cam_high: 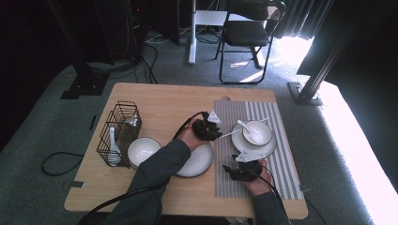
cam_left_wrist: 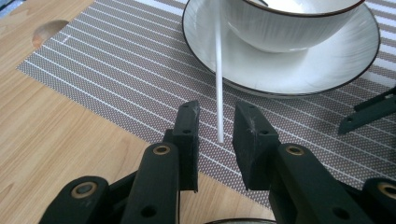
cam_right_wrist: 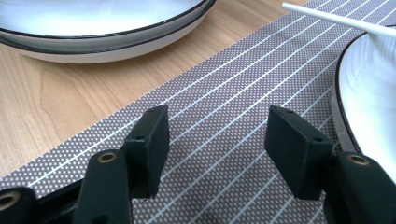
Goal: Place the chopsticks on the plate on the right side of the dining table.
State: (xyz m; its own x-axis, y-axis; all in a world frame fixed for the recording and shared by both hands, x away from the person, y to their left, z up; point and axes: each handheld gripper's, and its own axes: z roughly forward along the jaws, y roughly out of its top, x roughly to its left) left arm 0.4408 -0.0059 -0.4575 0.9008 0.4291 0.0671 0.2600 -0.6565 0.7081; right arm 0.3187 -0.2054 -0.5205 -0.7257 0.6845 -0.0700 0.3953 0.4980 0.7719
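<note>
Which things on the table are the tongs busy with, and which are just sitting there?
Busy with:
- white chopstick, between the left tongs, not pinched
- bowl with a spoon in it
- plate under the bowl
- striped placemat

Just sitting there:
- wire basket
- empty bowl
- spare plate
- right tongs, open

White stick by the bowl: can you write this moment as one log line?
left tongs: open around white stick, not pinching | stick leans on bowl on plate | right tongs: open, nothing held, over striped mat
</note>
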